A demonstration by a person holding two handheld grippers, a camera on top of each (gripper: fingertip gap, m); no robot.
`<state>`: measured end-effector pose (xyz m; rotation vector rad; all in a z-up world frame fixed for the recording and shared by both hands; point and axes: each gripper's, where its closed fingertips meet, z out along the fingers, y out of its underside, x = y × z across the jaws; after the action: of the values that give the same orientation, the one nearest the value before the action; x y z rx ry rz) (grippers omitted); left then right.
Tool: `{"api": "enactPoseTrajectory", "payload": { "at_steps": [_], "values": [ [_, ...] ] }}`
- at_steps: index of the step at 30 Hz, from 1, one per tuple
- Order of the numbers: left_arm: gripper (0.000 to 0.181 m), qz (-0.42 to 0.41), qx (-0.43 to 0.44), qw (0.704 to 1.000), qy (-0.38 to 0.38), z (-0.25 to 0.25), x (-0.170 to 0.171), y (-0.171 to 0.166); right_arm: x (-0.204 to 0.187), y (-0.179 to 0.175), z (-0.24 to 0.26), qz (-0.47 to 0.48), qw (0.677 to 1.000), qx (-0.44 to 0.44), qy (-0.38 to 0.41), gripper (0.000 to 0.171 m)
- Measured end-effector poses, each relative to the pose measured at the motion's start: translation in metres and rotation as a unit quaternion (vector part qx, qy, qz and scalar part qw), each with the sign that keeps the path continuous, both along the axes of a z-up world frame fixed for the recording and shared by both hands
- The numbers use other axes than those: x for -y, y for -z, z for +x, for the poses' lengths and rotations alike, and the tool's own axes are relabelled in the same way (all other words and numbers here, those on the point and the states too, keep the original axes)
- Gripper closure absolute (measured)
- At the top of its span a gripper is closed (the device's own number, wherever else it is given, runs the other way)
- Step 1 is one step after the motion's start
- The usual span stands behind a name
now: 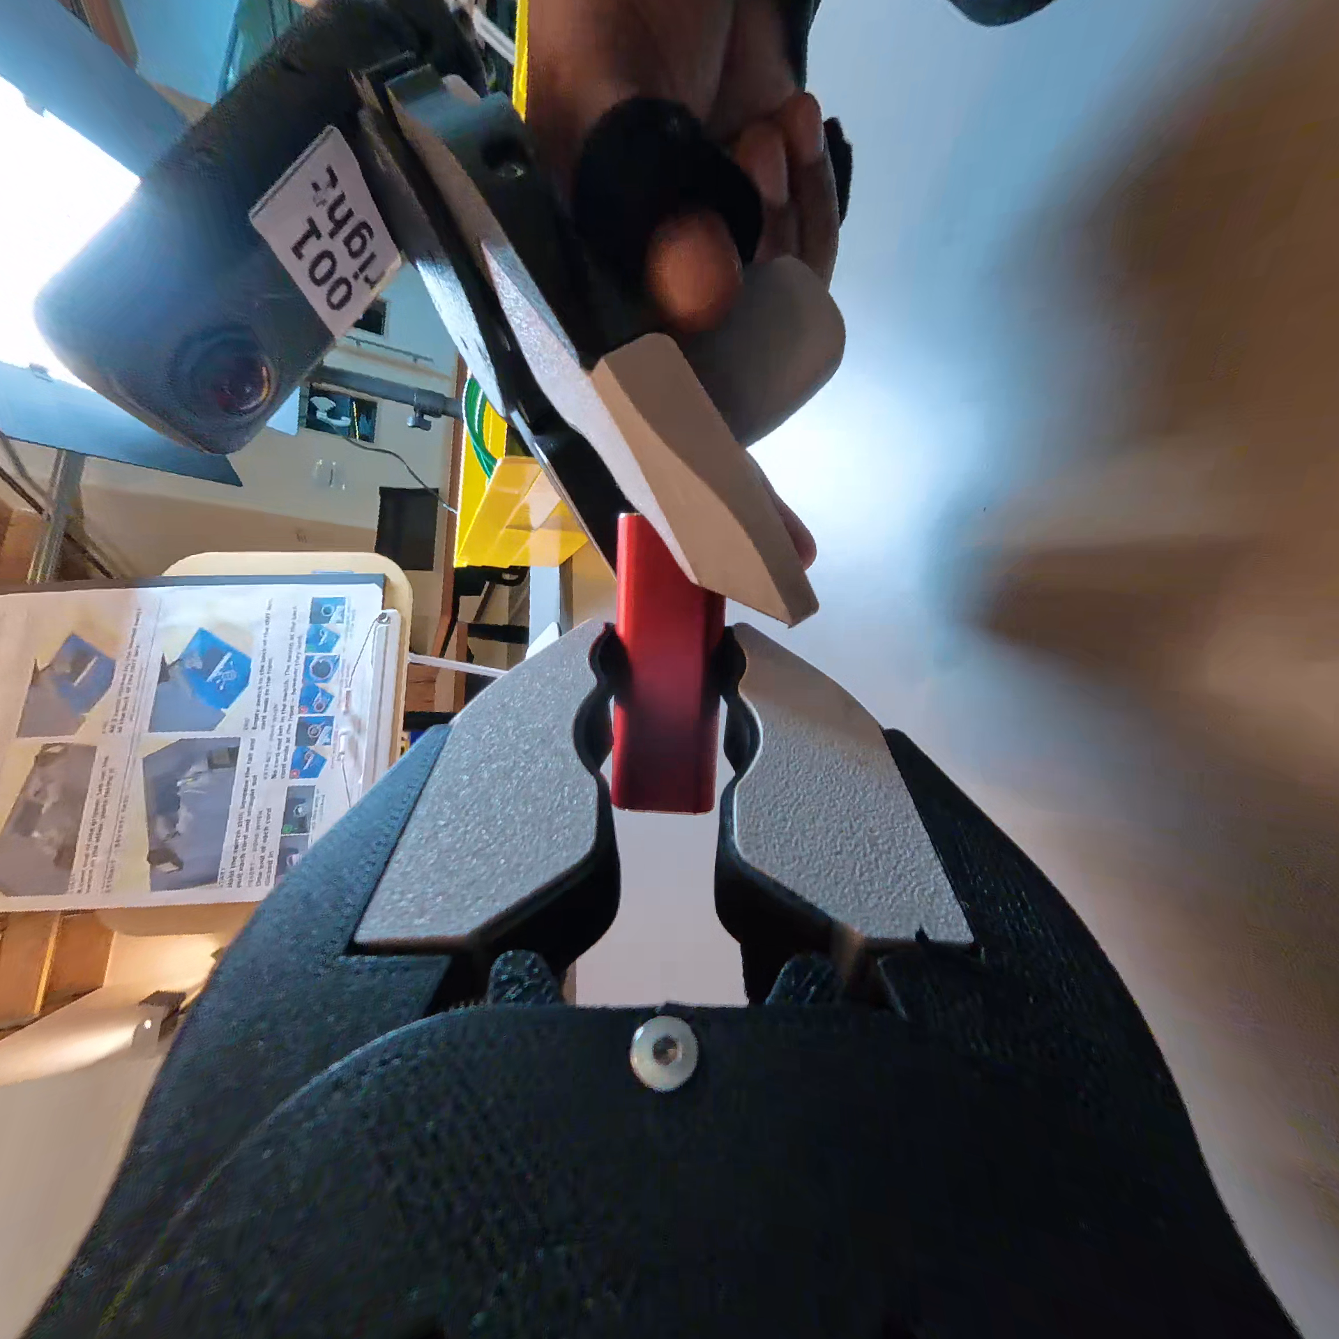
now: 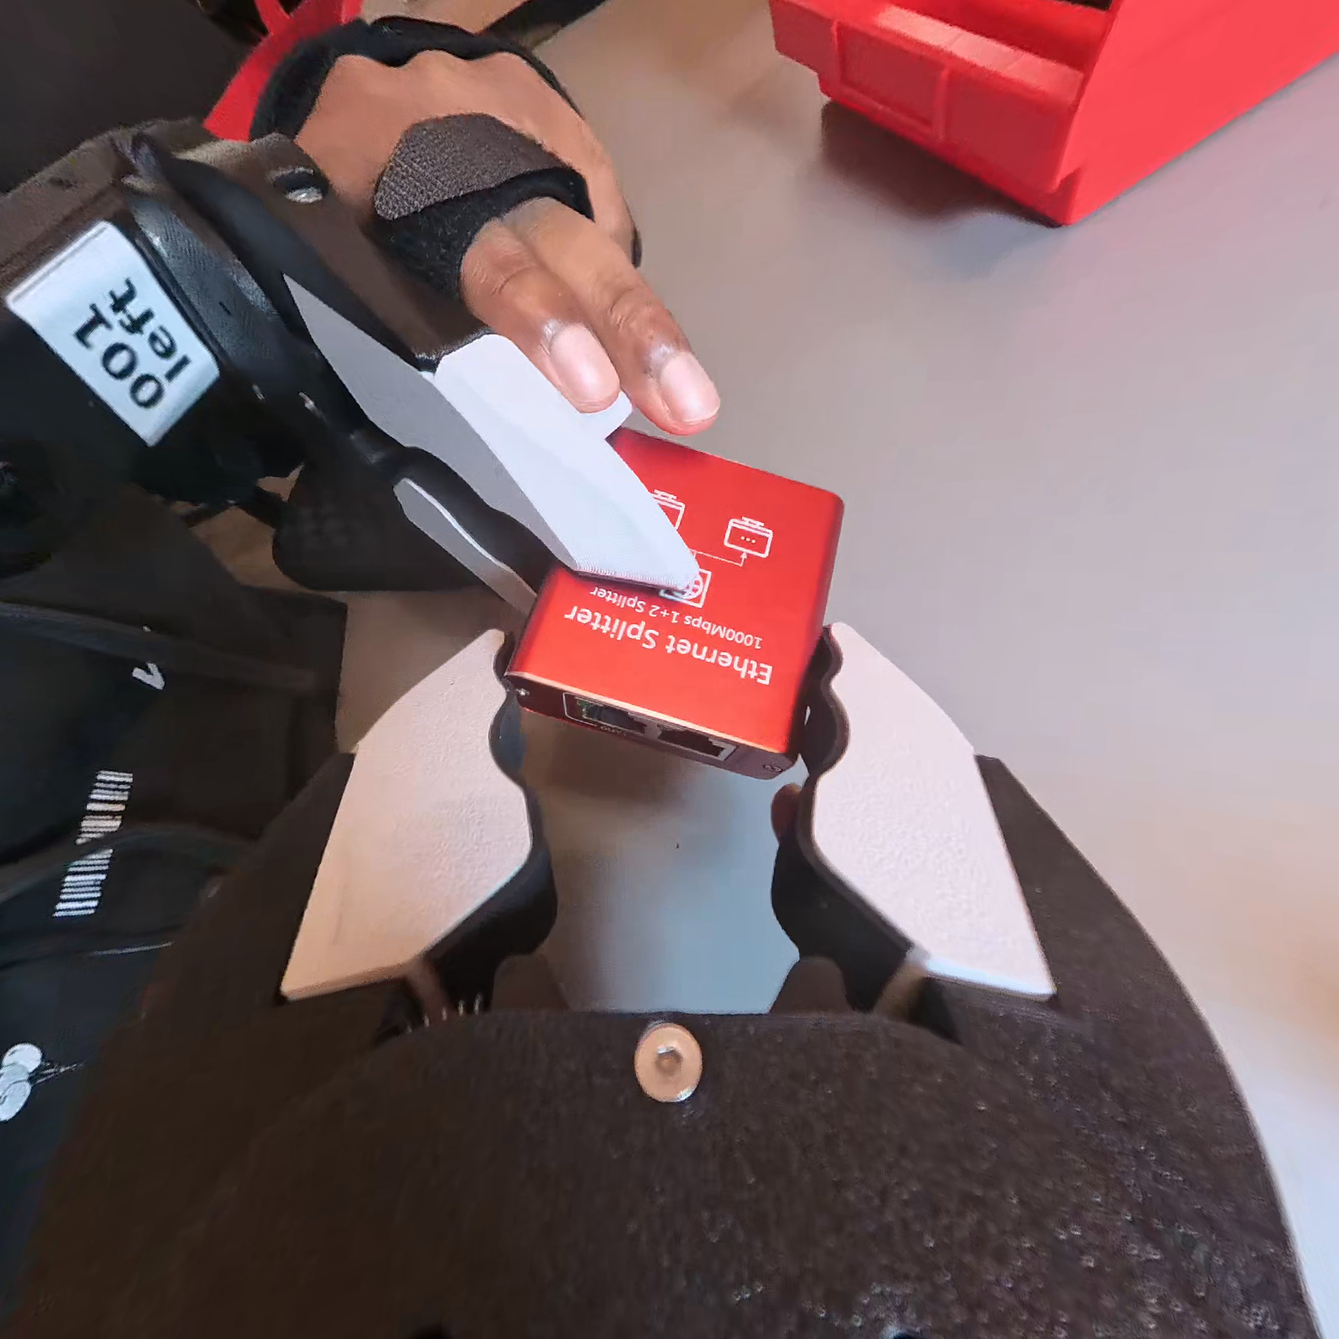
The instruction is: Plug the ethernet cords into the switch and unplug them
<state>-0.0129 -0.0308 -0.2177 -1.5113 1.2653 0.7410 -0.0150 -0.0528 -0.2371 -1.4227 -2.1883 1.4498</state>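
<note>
The red switch (image 2: 732, 572) is a small flat metal box held above the grey table. My right gripper (image 2: 663, 688) is shut on its two narrow sides, and its two open ports (image 2: 652, 732) face the camera, with nothing in them. My left gripper (image 1: 666, 652) is shut on its flat top and bottom faces; the switch (image 1: 666, 710) shows edge-on there. The left gripper's upper finger (image 2: 558, 485) lies across the switch's top. The right gripper's finger (image 1: 695, 493) shows from above in the left wrist view. No ethernet cord is in view.
A red plastic bin (image 2: 1050, 94) stands at the back right on the grey table (image 2: 1050, 507). Black fabric (image 2: 145, 724) lies at the left. A person's gloved hand (image 2: 551, 304) holds the left gripper. A printed sheet (image 1: 195, 739) and yellow bin (image 1: 507, 514) show farther off. Left and right tips are no more than a few centimetres apart.
</note>
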Motion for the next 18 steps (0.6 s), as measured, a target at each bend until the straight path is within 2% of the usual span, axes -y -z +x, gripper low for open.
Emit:
{"api": "enactPoseTrajectory", "payload": {
  "at_steps": [4, 8, 11, 15, 18],
  "values": [
    [0.153, 0.016, 0.059, 0.998, 0.017, 0.005, 0.001, -0.011, 0.001, -0.012, 0.003, -0.024, 0.999, -0.034, -0.02, 0.096],
    [0.146, 0.056, 0.138, 0.988, 0.04, 0.01, 0.006, -0.036, 0.009, -0.038, 0.006, -0.102, 0.99, -0.086, -0.039, 0.096],
    [0.149, 0.058, 0.161, 0.983, 0.071, 0.019, 0.012, -0.044, 0.013, -0.048, 0.012, -0.15, 0.981, -0.102, -0.063, 0.096],
    [0.155, 0.012, 0.125, 0.988, 0.084, 0.029, 0.017, -0.029, 0.016, -0.032, 0.021, -0.115, 0.986, -0.067, -0.103, 0.096],
    [0.155, 0.01, 0.085, 0.992, 0.089, 0.033, 0.016, -0.023, 0.014, -0.025, 0.026, -0.039, 0.991, -0.052, -0.118, 0.094]
  ]
}}
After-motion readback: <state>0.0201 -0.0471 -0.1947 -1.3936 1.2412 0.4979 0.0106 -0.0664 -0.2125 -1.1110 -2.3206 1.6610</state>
